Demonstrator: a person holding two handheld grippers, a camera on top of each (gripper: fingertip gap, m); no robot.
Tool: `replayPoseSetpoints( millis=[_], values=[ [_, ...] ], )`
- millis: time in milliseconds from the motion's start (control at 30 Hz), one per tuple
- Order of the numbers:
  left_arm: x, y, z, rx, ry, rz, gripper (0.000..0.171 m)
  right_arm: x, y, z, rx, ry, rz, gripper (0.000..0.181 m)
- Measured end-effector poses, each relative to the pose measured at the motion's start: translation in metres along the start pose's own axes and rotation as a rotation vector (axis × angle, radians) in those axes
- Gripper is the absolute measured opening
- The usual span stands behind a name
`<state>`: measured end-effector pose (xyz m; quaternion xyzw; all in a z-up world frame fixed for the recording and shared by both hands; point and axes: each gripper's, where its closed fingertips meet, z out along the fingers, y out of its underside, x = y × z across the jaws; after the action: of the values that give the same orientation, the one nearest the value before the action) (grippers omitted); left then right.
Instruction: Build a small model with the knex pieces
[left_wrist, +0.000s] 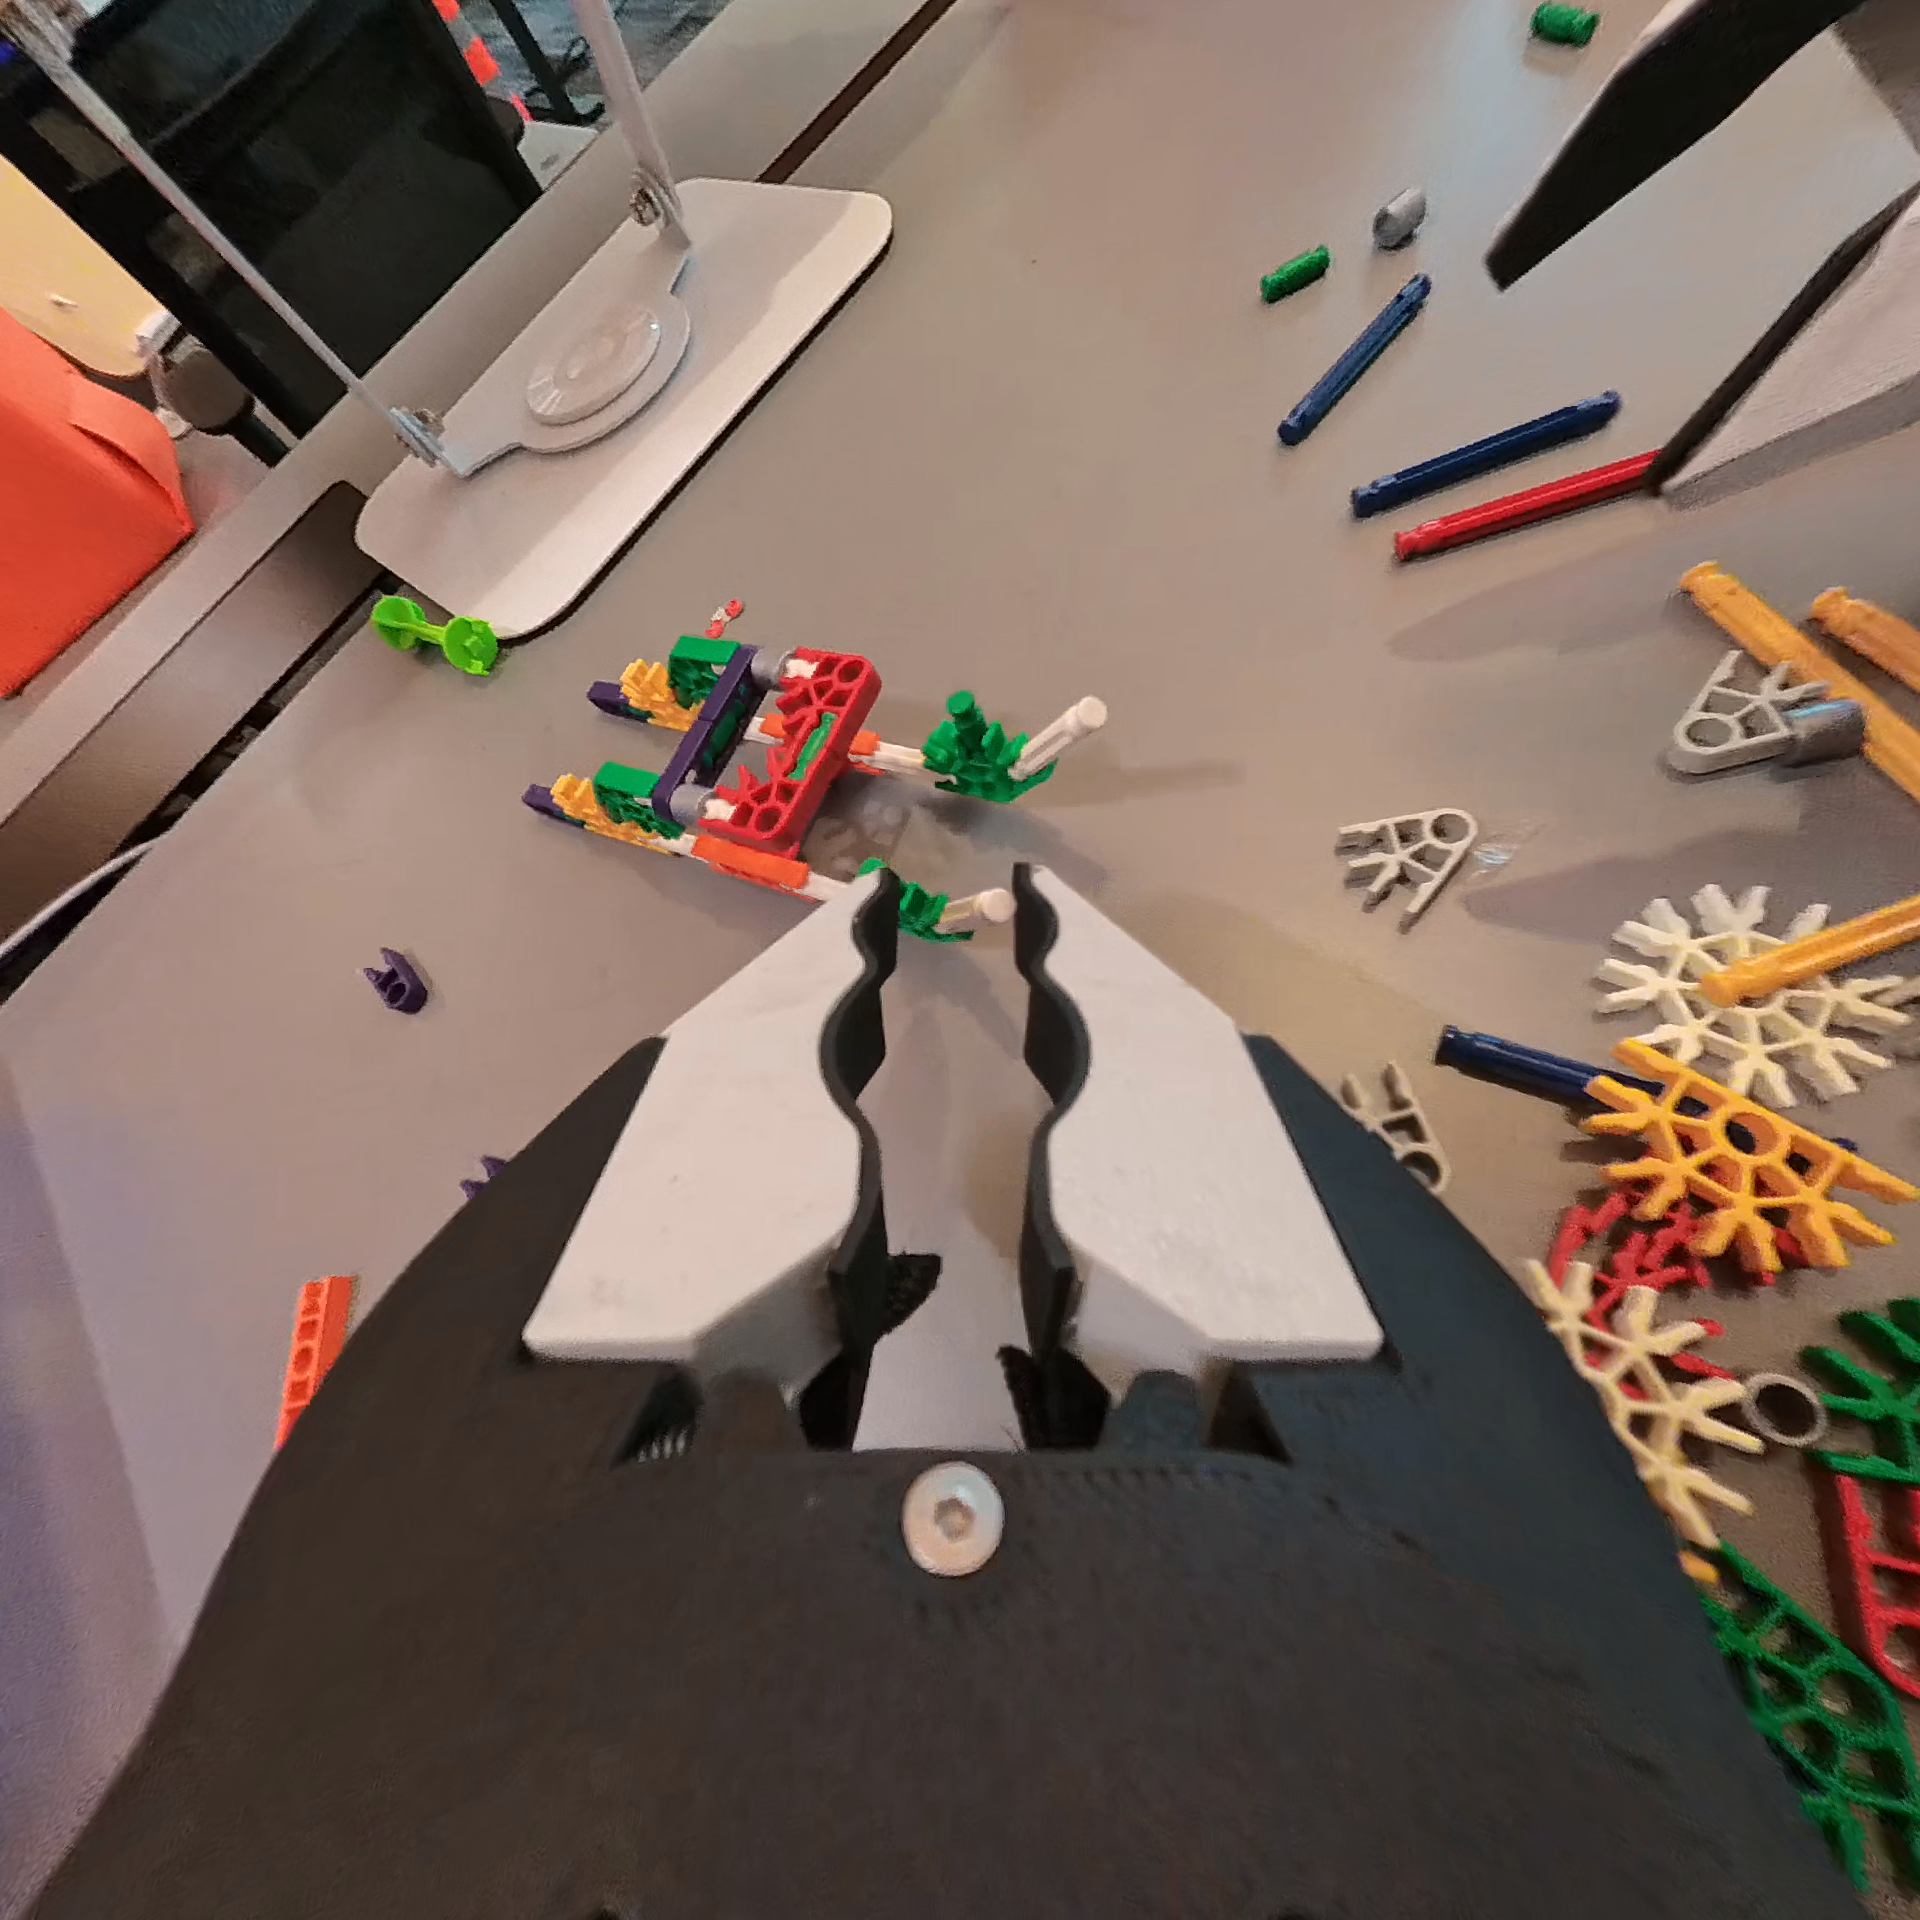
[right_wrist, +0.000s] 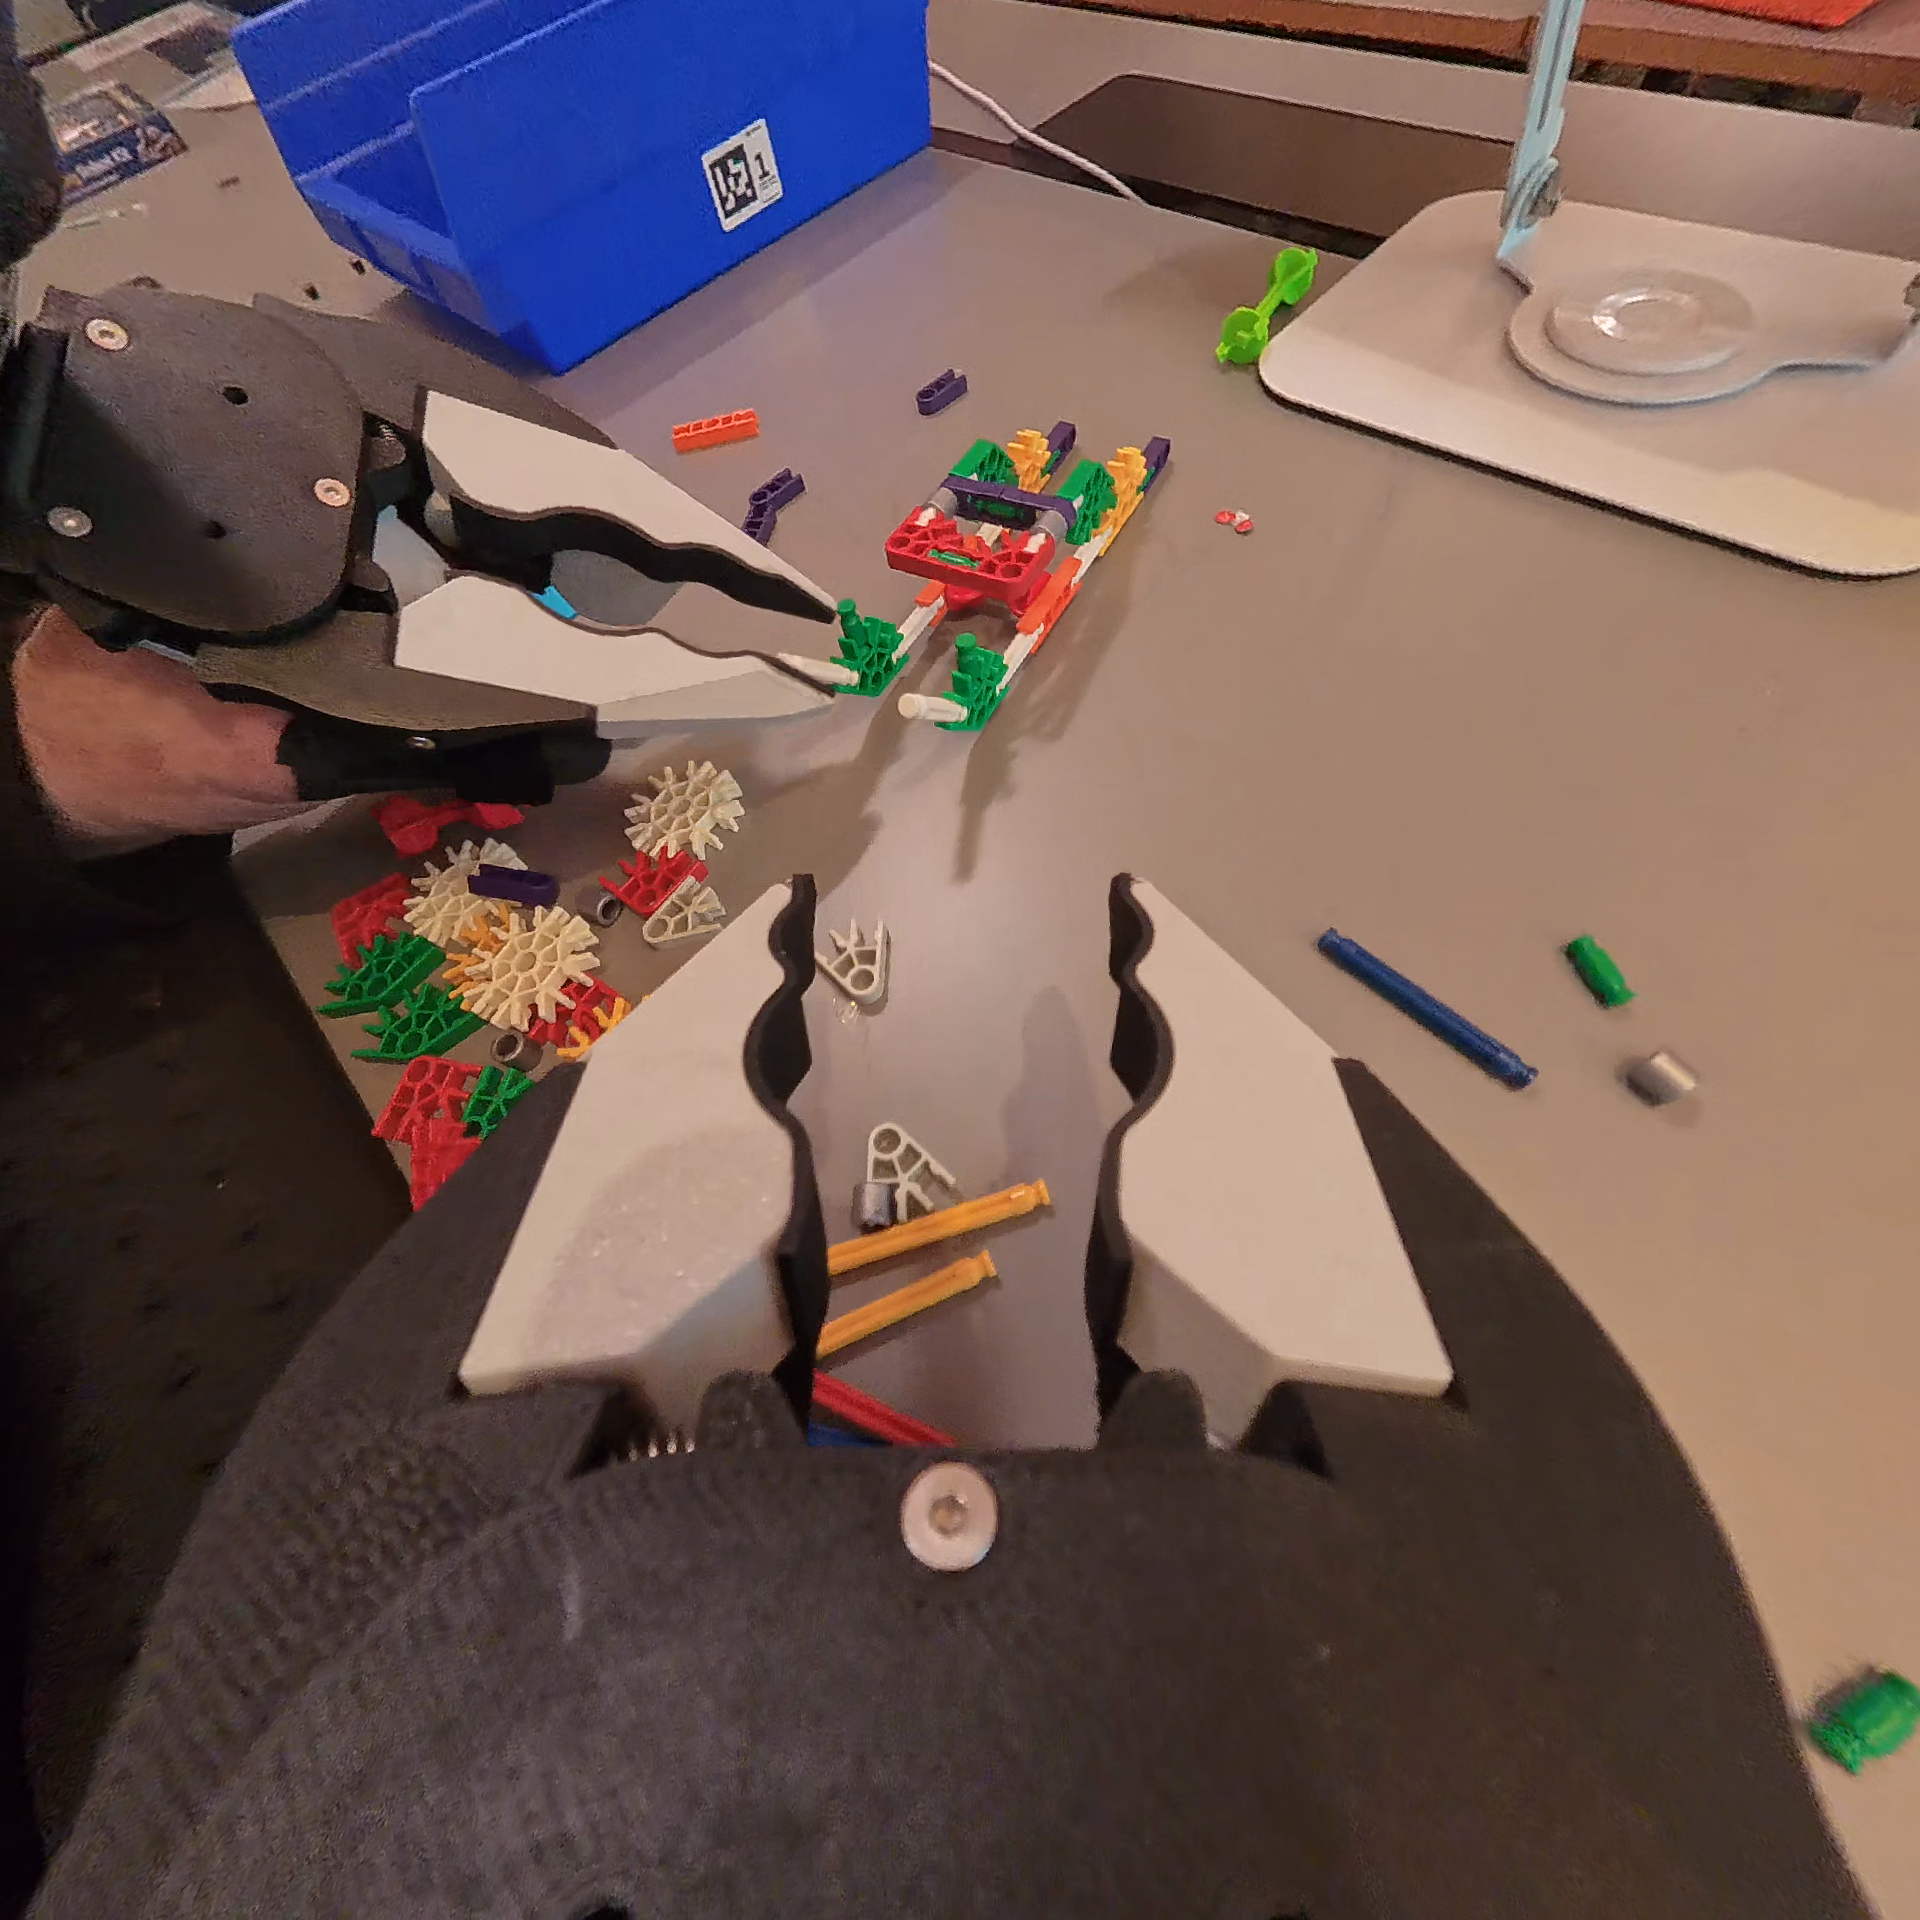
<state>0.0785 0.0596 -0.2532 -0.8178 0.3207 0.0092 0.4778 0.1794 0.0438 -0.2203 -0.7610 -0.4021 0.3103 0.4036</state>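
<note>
A small model (left_wrist: 769, 758) of red, purple, orange, yellow and green connector pieces lies on the grey table (left_wrist: 1091, 468); it also shows in the right wrist view (right_wrist: 1029, 551). My left gripper (left_wrist: 953, 881) is open, its tips on either side of the model's near green connector (left_wrist: 920, 909) and its short white rod (right_wrist: 805, 665). I cannot tell if the tips touch it. The left gripper (right_wrist: 826, 652) is held by a hand in the right wrist view. My right gripper (right_wrist: 963, 894) is open and empty, above grey connectors (right_wrist: 904, 1174) and yellow rods (right_wrist: 935, 1226).
A blue bin (right_wrist: 623, 156) stands at the back. A white lamp base (left_wrist: 623, 395) sits beyond the model. A pile of loose connectors (right_wrist: 499, 966) lies under the left gripper. Blue rods (left_wrist: 1486, 452), green pegs (right_wrist: 1600, 971) and a lime piece (left_wrist: 436, 634) are scattered around. My right fingertips sit around 11 centimeters from my left ones.
</note>
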Motion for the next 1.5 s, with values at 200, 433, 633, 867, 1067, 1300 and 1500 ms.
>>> replayPoseSetpoints(
  millis=[200,433,633,867,1067,1300,1500],
  values=[
    [-0.015,0.008,-0.003,-0.032,-0.038,0.034,0.004,0.008,-0.004,0.005,0.013,-0.034,0.008,0.054],
    [-0.065,0.041,-0.015,-0.110,-0.123,0.044,0.004,0.015,-0.009,0.012,0.013,-0.063,-0.014,0.054],
    [-0.101,0.070,-0.023,-0.179,-0.178,-0.145,0.029,0.021,-0.012,0.019,0.019,-0.080,-0.013,0.054],
    [-0.084,0.074,-0.027,-0.168,-0.124,-0.289,0.040,0.028,-0.014,0.024,-0.002,-0.080,-0.044,0.055],
    [-0.073,0.068,-0.024,-0.162,-0.082,-0.294,0.044,0.027,-0.014,0.030,-0.014,-0.087,-0.058,0.055],
    [-0.075,0.066,-0.020,-0.163,-0.074,-0.313,0.035,0.023,-0.013,0.030,-0.018,-0.089,-0.066,0.054],
    [-0.098,0.077,-0.021,-0.204,-0.143,-0.332,0.032,0.026,-0.015,0.027,-0.015,-0.083,-0.065,0.054]
  ],
)
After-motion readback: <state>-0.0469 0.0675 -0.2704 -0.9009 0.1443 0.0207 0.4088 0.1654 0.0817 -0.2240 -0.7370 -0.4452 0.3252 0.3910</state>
